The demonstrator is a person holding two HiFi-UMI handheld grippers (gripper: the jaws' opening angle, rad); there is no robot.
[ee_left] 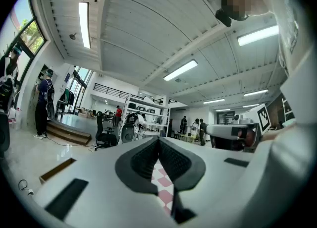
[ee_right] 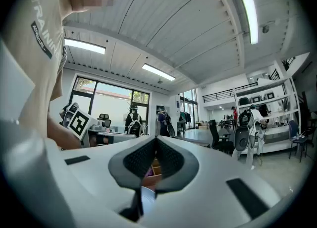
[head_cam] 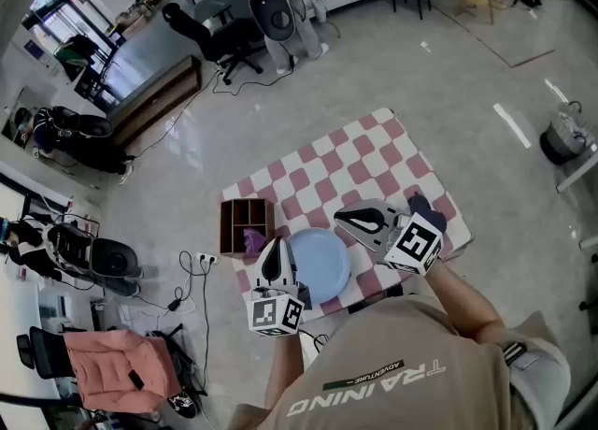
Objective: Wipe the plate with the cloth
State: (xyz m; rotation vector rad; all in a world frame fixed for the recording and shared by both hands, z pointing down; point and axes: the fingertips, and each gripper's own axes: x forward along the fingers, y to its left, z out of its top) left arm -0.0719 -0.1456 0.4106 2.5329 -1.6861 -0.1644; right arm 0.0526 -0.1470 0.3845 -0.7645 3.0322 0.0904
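Item 1, plate (head_cam: 318, 265): round, pale blue, plain and shallow. From the head view I see it lying flat near the front edge of the table, which has a pink-and-white check table cover (head_cam: 355, 162). Its surface looks bare and evenly coloured, and I can make out no marks on it. A sliver of it also shows low down in the right gripper view.

Item 2, cloth (head_cam: 254, 239): purple and crumpled. It sits in a wooden box (head_cam: 245, 208), in a compartment on the side nearest the plate. The box stands just beside the plate's left rim, at the table's left edge.

Item 3, left gripper (head_cam: 274, 245): white, with a marker cube at its rear. It shows against the plate's left edge, and I cannot tell whether it touches. In its own view the dark pads (ee_left: 173, 160) meet at the tips with nothing between them, and only the check cover shows through the gap below.

Item 4, right gripper (head_cam: 342, 220): it shows at the plate's upper right rim, pointing toward the box. Its jaws are pressed together and empty. The box and a bit of purple show beyond them.
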